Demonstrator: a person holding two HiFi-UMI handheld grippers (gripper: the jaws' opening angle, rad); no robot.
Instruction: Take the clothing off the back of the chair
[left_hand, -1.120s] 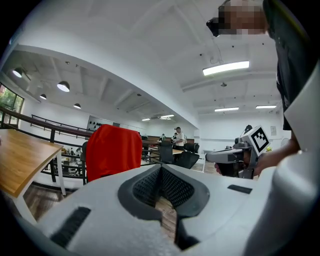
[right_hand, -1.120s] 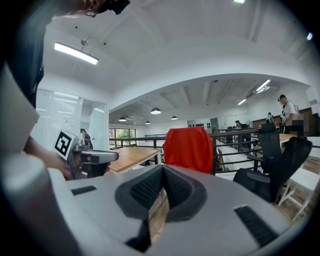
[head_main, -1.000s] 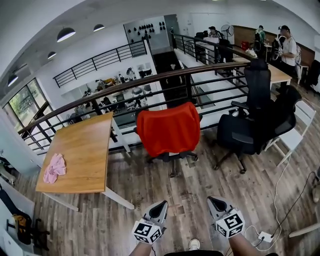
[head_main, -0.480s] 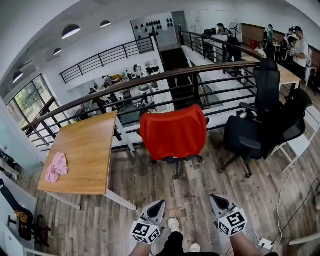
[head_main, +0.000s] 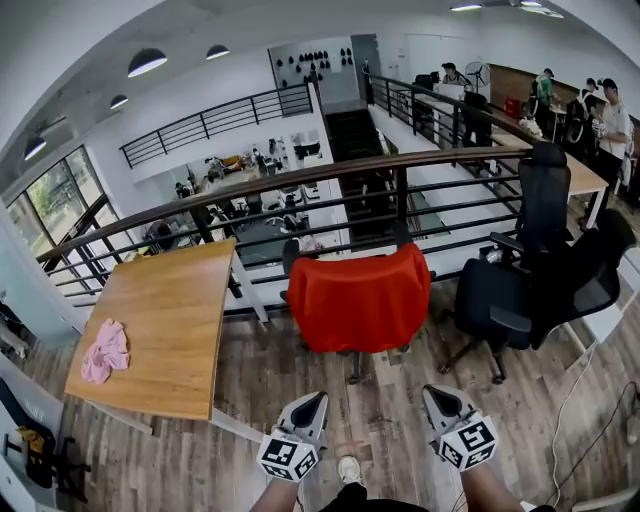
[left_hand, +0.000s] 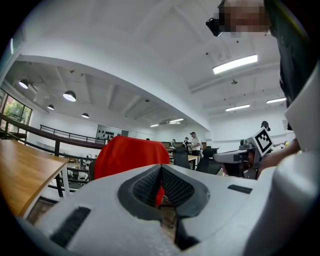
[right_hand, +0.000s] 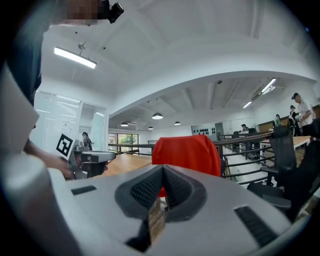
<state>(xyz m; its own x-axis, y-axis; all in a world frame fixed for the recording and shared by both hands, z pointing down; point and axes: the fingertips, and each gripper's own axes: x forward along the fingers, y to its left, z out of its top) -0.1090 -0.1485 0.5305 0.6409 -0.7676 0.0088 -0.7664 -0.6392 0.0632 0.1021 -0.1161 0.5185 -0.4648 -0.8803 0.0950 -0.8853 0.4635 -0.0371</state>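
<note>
A red garment (head_main: 360, 300) hangs over the back of an office chair in front of the railing; it also shows as a red garment (left_hand: 131, 156) in the left gripper view and a red garment (right_hand: 187, 152) in the right gripper view. My left gripper (head_main: 310, 404) and right gripper (head_main: 436, 396) are held level near the bottom of the head view, both short of the chair and apart from the cloth. Both are shut with nothing between the jaws. The chair's base (head_main: 356, 372) peeks out below the cloth.
A wooden table (head_main: 170, 320) stands to the left with a pink cloth (head_main: 103, 351) on it. Black office chairs (head_main: 535, 290) stand to the right. A dark railing (head_main: 300, 190) runs behind the chair. People stand at desks far right (head_main: 610, 125). My shoe (head_main: 347, 470) shows below.
Both grippers and the view have moved forward toward the chair; the red garment now looms larger and nearer. Jaws stayed shut.
</note>
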